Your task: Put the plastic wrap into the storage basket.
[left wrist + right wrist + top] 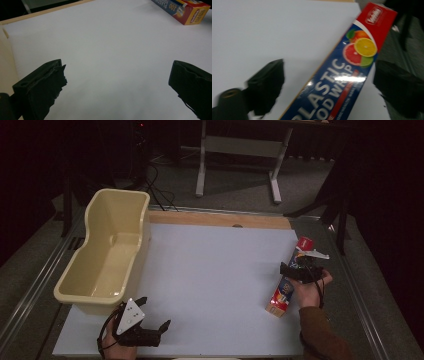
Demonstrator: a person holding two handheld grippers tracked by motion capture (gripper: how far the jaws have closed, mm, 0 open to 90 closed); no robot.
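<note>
Along the right edge of the white counter (215,270) lies a long box of plastic food wrap (289,281), set slantwise with its red end pointing away from the person and its orange end nearest the person's right sleeve. Over the middle of the box sits the right hand-held gripper (295,270), carried by the right hand (311,287); in the right gripper view its two black jaws stand apart on either side of the box (342,82), the lettering and citrus picture lying between them, and neither pad presses on the carton, so the box is released and rests on the counter. At the near left corner, the left hand-held gripper (152,312) lies low over the counter with a grey three-cornered plate on top; in the left gripper view its jaws are spread wide with bare white surface (112,62) between them and nothing held. From that view the orange end of the box (186,10) appears at the far upper right, well apart from the left jaws. A cream plastic tub (107,255) stands along the left side of the counter, just beyond the left gripper, its interior holding nothing visible. Beyond the counter's wooden far edge, a white table frame (240,160) stands on the grey floor.
</note>
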